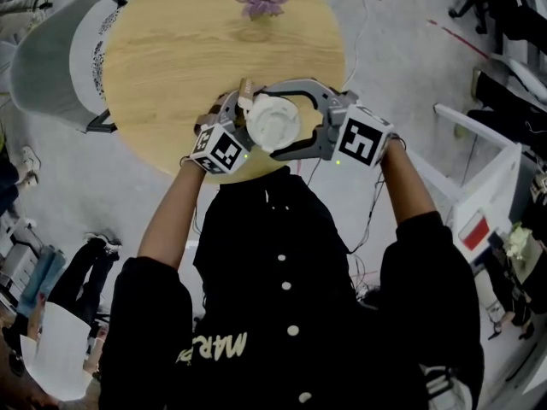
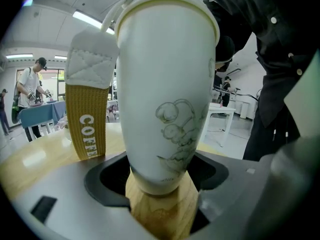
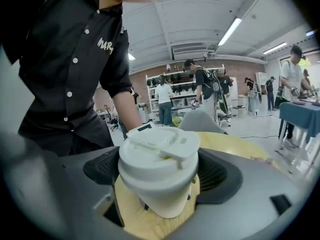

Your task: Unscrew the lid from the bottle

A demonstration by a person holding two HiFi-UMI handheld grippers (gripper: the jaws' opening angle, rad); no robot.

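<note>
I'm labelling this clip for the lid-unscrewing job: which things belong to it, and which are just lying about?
In the job: bottle; lid; left gripper, closed on the bottle; right gripper, closed on the lid; table under them.
Lying about: purple flower on the table; grey chair beside it.

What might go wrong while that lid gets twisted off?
The left gripper clamps the bottle on its smooth, tapering body, so it may spin when the right gripper twists the lid. The bottle is close to the edge of the table; if it slips free, it could drop to the floor.
</note>
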